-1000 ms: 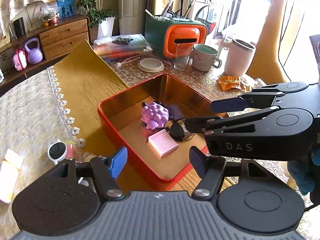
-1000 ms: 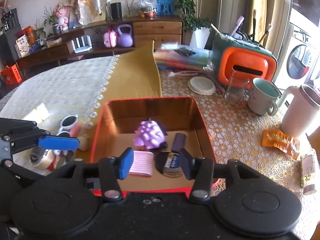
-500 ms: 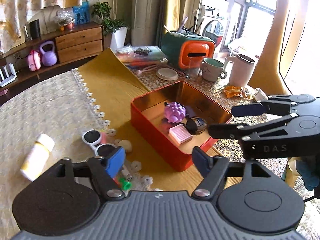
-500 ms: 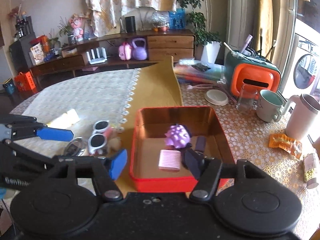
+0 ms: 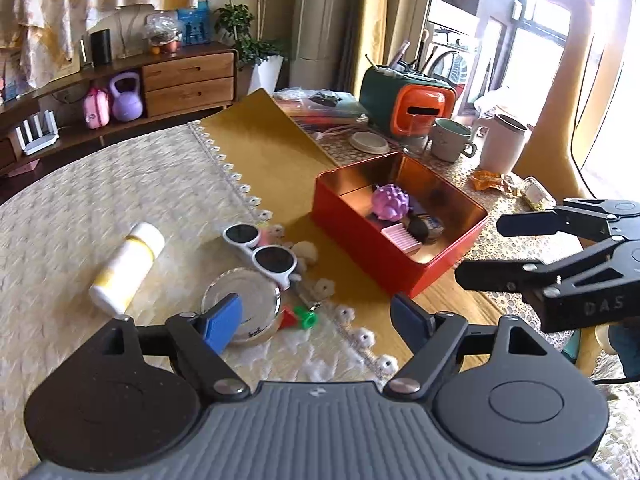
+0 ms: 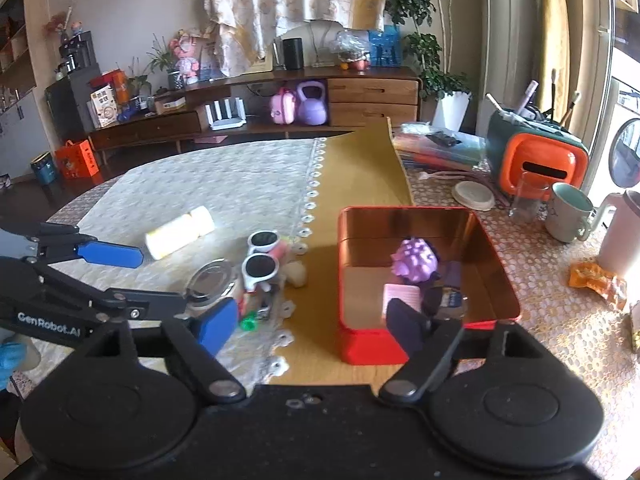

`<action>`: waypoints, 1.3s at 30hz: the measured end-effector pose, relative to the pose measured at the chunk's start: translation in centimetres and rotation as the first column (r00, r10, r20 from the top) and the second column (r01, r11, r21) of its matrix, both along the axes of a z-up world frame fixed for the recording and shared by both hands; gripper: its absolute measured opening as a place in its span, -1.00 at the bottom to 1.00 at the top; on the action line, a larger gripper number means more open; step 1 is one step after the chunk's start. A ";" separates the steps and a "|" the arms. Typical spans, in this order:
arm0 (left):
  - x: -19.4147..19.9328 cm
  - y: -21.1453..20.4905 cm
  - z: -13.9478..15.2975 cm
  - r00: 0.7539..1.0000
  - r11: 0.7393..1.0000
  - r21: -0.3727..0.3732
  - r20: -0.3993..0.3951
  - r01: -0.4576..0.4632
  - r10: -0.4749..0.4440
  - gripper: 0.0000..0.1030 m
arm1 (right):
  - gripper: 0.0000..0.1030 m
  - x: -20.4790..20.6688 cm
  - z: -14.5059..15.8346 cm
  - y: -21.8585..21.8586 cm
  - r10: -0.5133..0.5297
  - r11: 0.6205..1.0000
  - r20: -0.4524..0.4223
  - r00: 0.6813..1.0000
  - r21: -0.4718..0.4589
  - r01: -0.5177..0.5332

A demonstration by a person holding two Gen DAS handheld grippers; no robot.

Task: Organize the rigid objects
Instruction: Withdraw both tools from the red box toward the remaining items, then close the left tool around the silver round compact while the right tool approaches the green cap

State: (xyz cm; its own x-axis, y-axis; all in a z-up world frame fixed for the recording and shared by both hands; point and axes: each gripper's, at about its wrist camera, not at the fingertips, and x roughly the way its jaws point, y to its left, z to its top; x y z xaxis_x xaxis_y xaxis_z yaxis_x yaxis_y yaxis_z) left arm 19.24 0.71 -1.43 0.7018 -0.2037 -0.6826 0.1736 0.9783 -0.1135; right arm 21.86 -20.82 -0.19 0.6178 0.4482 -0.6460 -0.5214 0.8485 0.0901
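Presently both claws stand apart and empty: the left claw (image 5: 316,316) hovers nearer the loose items left of the tin (image 5: 344,220), directly over the compact (image 5: 244,304), with the sunglasses (image 5: 262,250) lying diagonally just beyond, while the right claw (image 6: 308,322) faces the tin.

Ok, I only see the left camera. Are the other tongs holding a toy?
Observer: No. The right tongs are open with nothing between them, in front of the red tin.
Child: What do my tongs look like from the side?
Observer: The left tongs are open too, and the arm reads GenRobot.AI.
Child: Is anything on the floor?
Observer: Yes, an orange bag next to a blue bin, far left.
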 end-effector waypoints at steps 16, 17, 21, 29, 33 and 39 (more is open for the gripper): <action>1.1 2.5 -3.4 0.996 0.996 0.018 -0.014 -0.086 0.087 0.59 | 1.00 -1.8 -3.1 4.7 0.127 0.991 0.010 0.992 -0.048 -0.126; 1.4 2.6 -3.6 0.996 0.996 0.015 -0.020 -0.089 0.089 0.59 | 0.99 -1.6 -3.4 4.9 0.130 0.990 0.004 0.992 -0.052 -0.129; 2.8 2.9 -4.8 0.995 0.996 0.011 -0.041 -0.093 0.094 0.59 | 0.99 -0.7 -4.7 5.5 0.141 0.988 -0.021 0.990 -0.060 -0.142; 5.4 3.3 -7.3 0.992 0.996 0.006 -0.081 -0.092 0.093 0.59 | 0.73 1.2 -7.1 6.5 0.177 0.979 -0.052 0.983 -0.094 -0.181; 6.2 3.5 -8.3 0.990 0.995 -0.002 -0.100 -0.095 0.094 0.59 | 0.60 2.4 -8.1 7.3 0.191 0.977 -0.077 0.979 -0.085 -0.198; 7.1 3.6 -9.3 0.990 0.996 -0.002 -0.104 -0.093 0.092 0.59 | 0.40 3.3 -9.5 8.7 0.214 0.970 -0.090 0.973 -0.099 -0.223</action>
